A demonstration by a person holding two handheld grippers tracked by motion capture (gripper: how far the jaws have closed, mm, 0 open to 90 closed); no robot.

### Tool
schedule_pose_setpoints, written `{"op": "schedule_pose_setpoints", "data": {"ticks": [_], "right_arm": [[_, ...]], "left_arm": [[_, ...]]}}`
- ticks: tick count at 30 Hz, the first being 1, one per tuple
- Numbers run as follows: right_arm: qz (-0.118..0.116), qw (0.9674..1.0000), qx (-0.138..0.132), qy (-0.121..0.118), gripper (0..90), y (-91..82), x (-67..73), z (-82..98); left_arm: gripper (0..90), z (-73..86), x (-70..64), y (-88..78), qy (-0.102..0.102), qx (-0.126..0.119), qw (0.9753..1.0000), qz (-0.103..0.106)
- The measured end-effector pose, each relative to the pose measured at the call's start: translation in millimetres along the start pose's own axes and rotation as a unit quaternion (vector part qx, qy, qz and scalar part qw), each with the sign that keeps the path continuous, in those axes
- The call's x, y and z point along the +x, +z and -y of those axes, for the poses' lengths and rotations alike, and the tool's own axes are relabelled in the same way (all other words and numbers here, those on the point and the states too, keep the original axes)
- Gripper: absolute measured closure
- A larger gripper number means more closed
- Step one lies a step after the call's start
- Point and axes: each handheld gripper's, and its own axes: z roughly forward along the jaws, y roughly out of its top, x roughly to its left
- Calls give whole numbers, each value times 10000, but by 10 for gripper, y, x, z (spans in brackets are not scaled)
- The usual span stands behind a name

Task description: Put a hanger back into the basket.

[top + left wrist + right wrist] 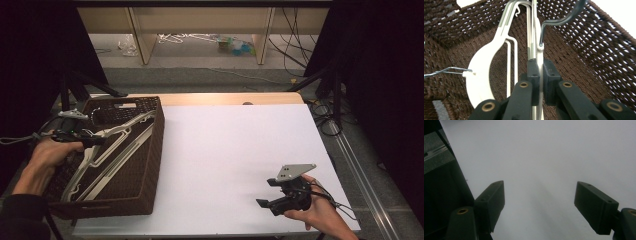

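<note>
Work in hand: I judge I am lifting white hangers out of the brown woven basket [150,165] at 9 o'clock on the table [235,150].
Done so far: my left gripper [539,75] is down inside the basket and has one hanger [539,51] clamped; nothing lies on the white table top yet.
Left to do: as I read it, raise that hanger clear of the basket wall, set it on the open table, then come back for the others.
Hanger in my grip: it stands edge-on between the fingers [533,75], with its grey metal hook [559,21] curving off toward 1 o'clock in the left gripper view.
Left fingers: closed tight on the hanger's thin white body just below the hook stem, pads touching it on both sides.
Other hangers: a second hanger [480,72] lies flat on the basket floor at 9 o'clock of my fingers, apart from them; in the high view the stack [107,150] leans corner to corner inside the basket.
Right gripper [270,196]: at 4 o'clock on the table, just above the white surface.
Right fingers [492,200]: spread wide, released, holding nothing.
Risk: I reckon the hook may snag the weave or a neighbouring hanger on the way up.
</note>
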Motion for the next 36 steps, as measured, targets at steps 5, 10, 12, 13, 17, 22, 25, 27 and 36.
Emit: {"op": "schedule_pose_setpoints", "data": {"ticks": [5, 10, 12, 13, 17, 22, 25, 27, 36], "right_arm": [[-16, 10000, 19, 24, 253, 4, -2, 5], [-17, 10000, 49, 50, 253, 20, 3, 12], [-37, 9999, 71, 73, 253, 19, 3, 15], [-34, 9999, 74, 81, 253, 18, 3, 16], [14, 10000, 2, 56, 253, 30, -3, 23], [-27, 10000, 54, 62, 253, 24, -6, 21], [-28, 10000, 59, 65, 253, 26, -4, 21], [-20, 10000, 59, 48, 253, 32, -7, 22], [-23, 10000, 47, 60, 253, 41, -5, 25]], "left_arm": [[850, 42, 47, 70, -218, -107, 9997, -90], [828, 94, 102, 88, -353, -159, 9988, -292], [820, 112, 110, 103, -390, -198, 9982, -399], [817, 120, 118, 105, -415, -175, 9981, -412], [802, 174, 145, 138, -419, -267, 9969, -602], [783, 267, 200, 193, -601, -315, 9946, -784], [773, 317, 234, 216, -719, -277, 9933, -863], [767, 348, 244, 233, -785, -256, 9921, -944], [717, 466, 290, 292, -991, -290, 9896, -1001]]}}
